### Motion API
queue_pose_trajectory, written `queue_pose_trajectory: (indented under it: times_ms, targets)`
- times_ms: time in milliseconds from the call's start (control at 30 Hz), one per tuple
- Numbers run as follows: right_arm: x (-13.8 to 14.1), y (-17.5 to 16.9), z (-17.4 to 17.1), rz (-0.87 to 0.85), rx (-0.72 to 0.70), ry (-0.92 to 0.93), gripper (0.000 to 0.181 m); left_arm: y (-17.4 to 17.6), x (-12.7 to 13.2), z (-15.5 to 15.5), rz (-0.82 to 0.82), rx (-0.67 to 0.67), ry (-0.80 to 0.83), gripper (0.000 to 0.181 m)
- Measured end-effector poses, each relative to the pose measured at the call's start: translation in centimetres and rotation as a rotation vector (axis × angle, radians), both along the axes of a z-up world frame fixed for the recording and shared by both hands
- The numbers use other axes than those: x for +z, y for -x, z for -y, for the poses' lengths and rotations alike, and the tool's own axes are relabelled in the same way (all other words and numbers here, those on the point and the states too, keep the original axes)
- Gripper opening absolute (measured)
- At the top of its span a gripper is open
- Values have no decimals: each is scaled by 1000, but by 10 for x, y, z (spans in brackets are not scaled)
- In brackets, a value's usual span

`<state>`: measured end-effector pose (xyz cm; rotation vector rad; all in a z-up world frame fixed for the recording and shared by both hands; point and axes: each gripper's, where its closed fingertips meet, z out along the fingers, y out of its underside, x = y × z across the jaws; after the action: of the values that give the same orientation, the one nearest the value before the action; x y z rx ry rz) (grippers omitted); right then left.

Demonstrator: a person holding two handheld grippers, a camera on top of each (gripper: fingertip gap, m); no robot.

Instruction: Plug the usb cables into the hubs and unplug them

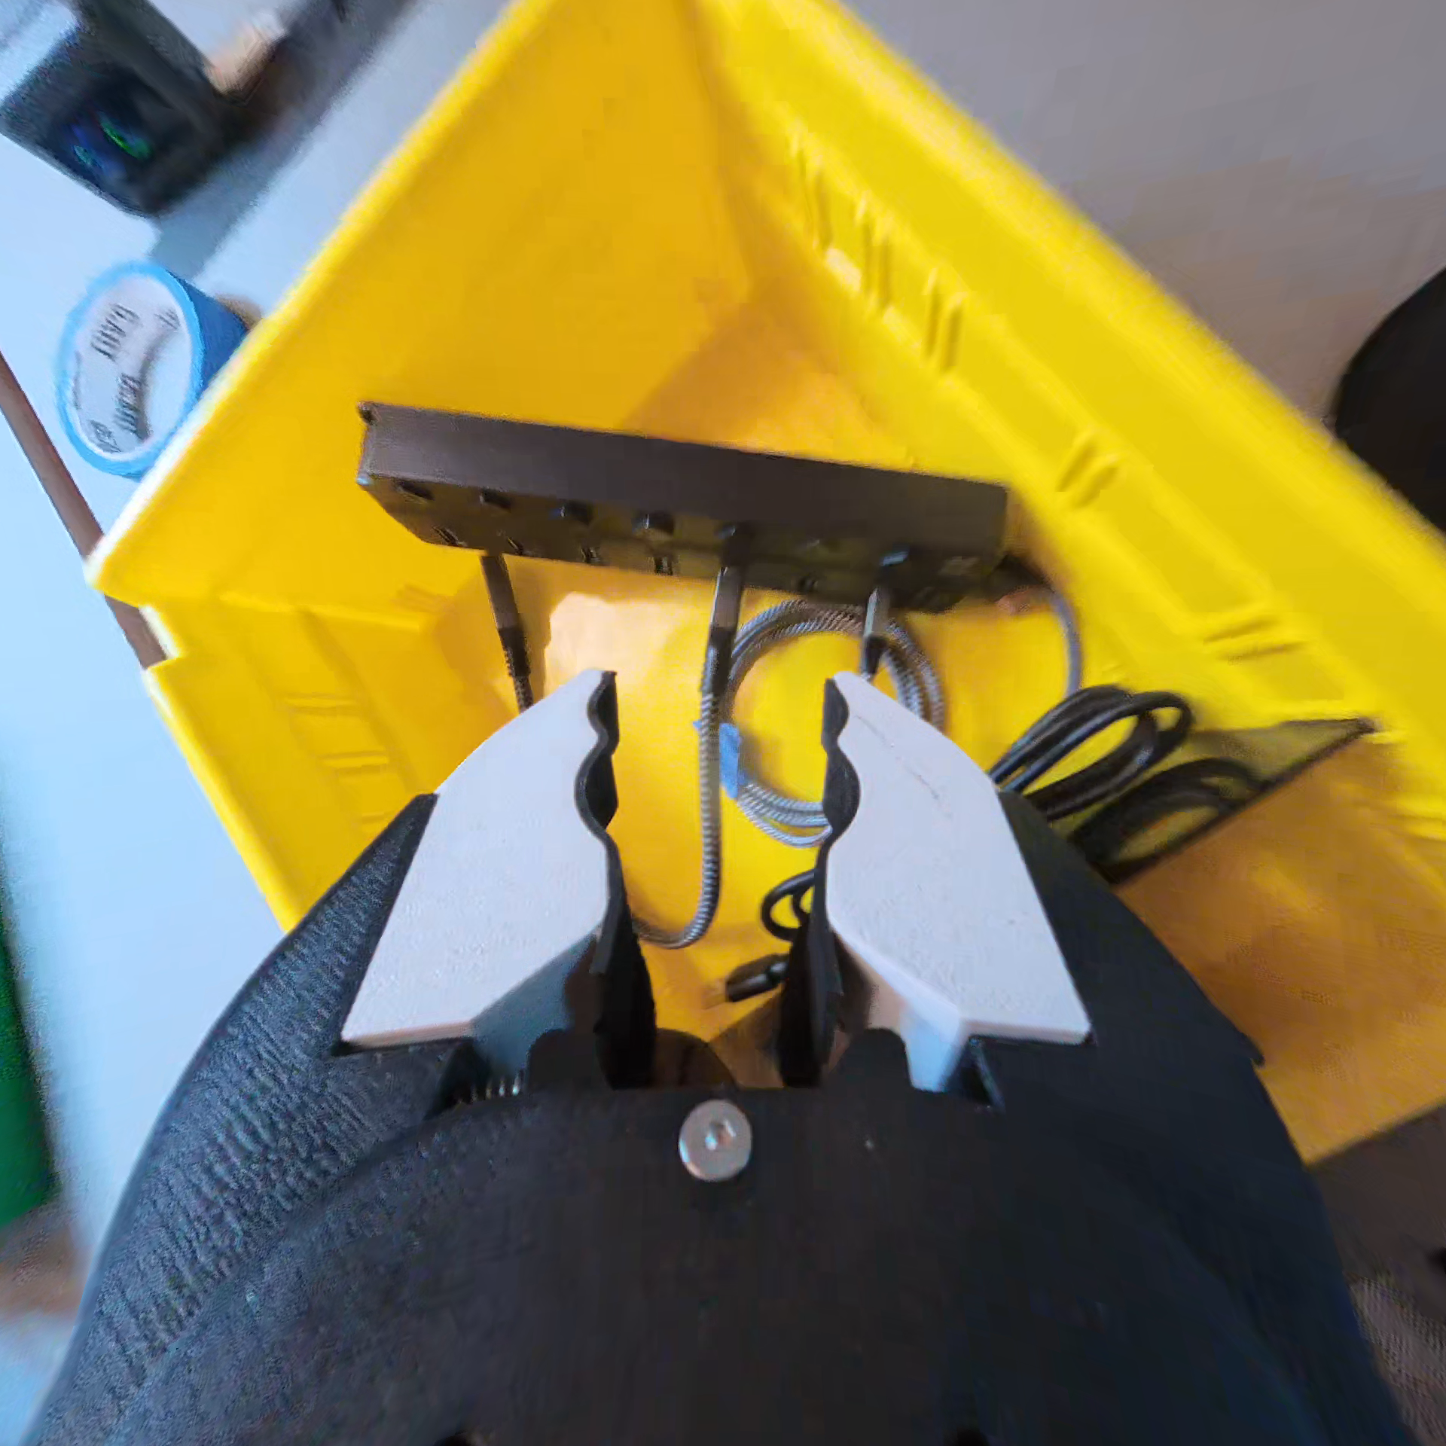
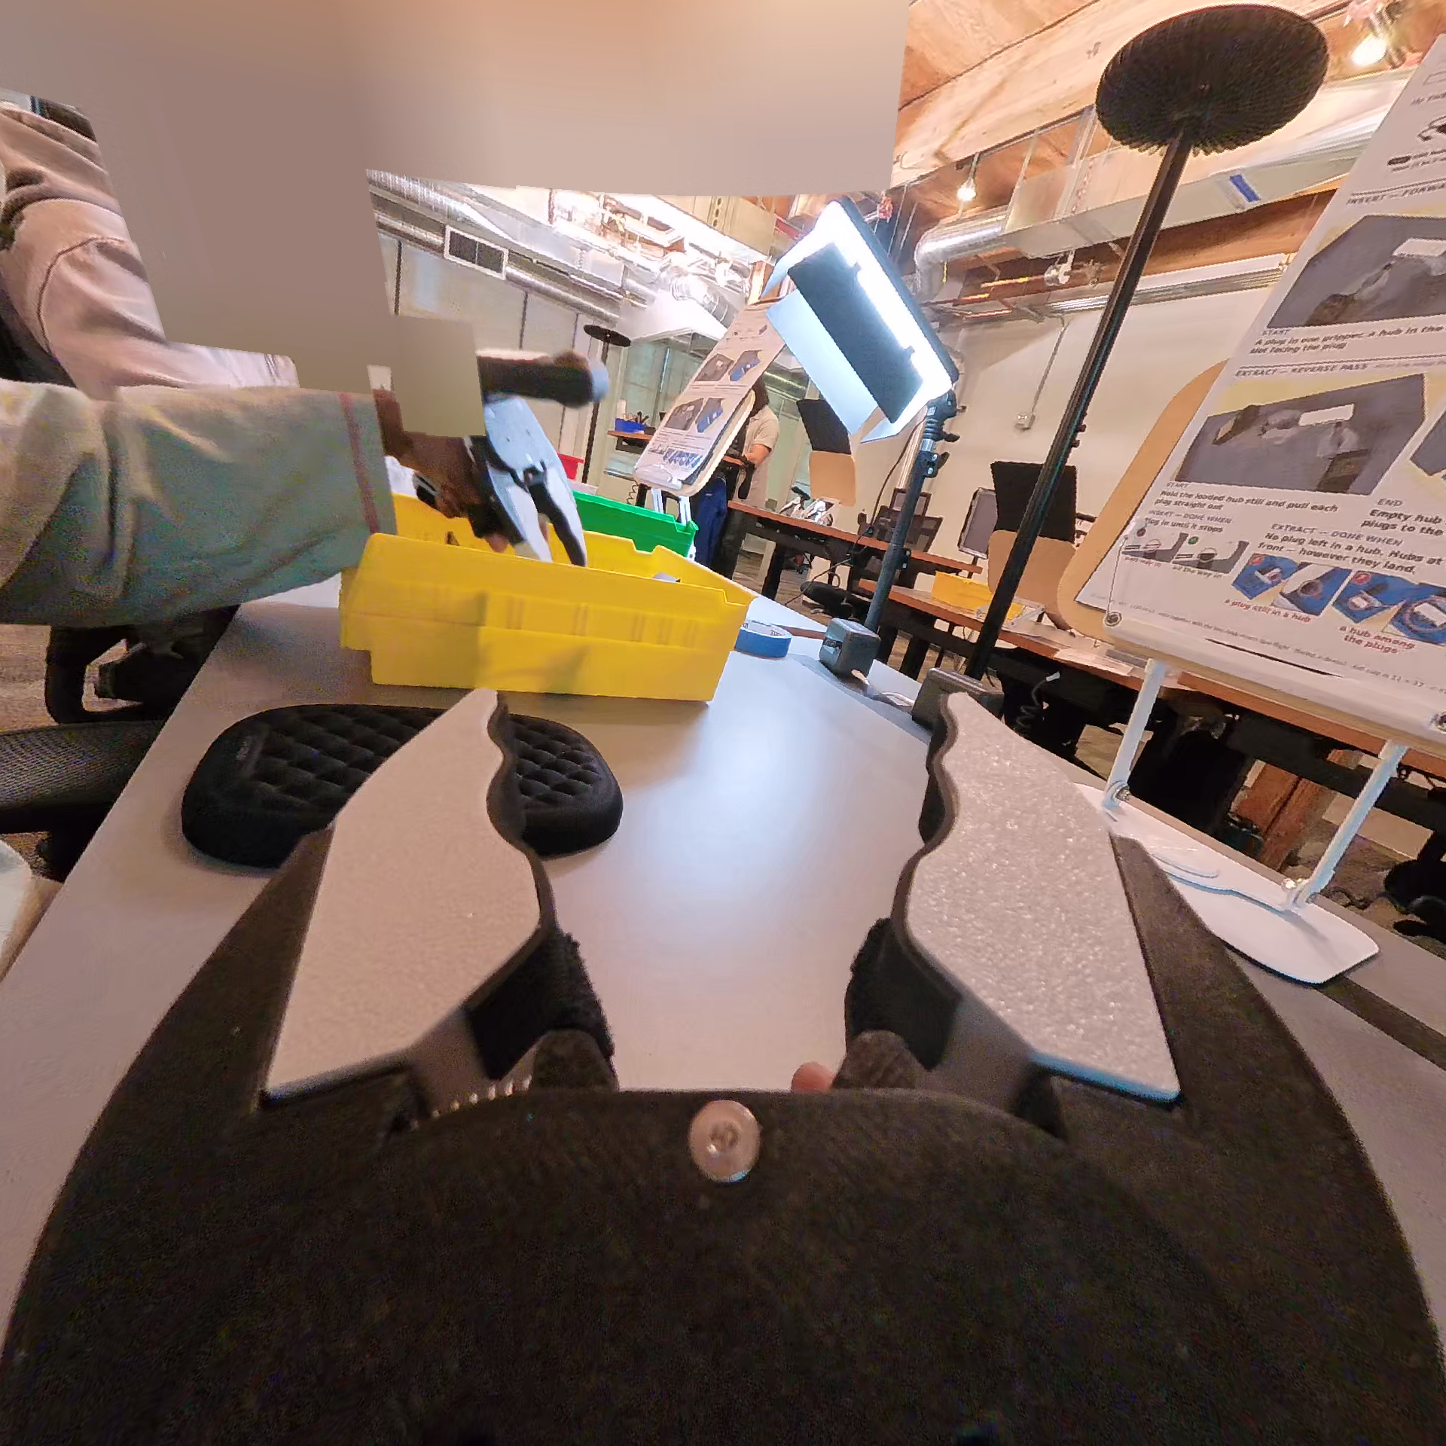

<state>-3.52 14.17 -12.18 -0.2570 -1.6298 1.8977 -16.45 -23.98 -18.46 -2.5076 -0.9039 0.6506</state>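
**Unplug pass: left gripper lining up on a plug**

Left gripper [image 1: 720, 688] part-open, empty, over yellow bin [image 1: 978, 258]. Hub [image 1: 681, 501] mid-frame, three cables plugged. Right gripper [image 2: 712, 712] wide, idle, low over table [image 2: 743, 782]. Next, probably: close on middle plug [image 1: 728, 602], pull straight.

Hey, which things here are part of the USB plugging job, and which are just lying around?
Job: hub, braided cables, black cable, yellow bin, left gripper.
Lying about: blue tape, black pad, green bin, lamp.

Both tools agape: left tool [image 1: 720, 688], right tool [image 2: 716, 708].
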Motion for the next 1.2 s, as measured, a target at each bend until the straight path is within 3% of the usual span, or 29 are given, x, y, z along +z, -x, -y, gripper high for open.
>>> queue_pose_trajectory:
  times_ms: [167, 233, 300, 367, 533, 900, 1033, 1200]
  targets:
    - [0, 0, 0, 0, 4, 5, 98, 15, -42, 16, 102, -33, 155, 39]
    - [0, 0, 0, -1, 4, 5, 98, 17, -51, 15, 105, -72, 166, 26]
    - [0, 0, 0, 0, 4, 5, 97, 15, -52, 14, 99, -101, 197, 9]
    - [0, 0, -1, 2, 3, 8, 96, 16, -42, 14, 43, -81, 215, 9]
    - [0, 0, -1, 3, 2, 10, 95, 17, 8, 11, -220, -36, 300, 8]
    - [-1, -1, 1, -10, 5, -8, 94, -5, 170, -17, -949, 130, 342, 9]
    - [-1, -2, 1, -12, 7, -9, 93, -23, 204, -50, -1094, 91, 283, 8]
    - [-1, -3, 2, -17, 11, -15, 93, -45, 227, -103, -1201, -31, 257, 8]
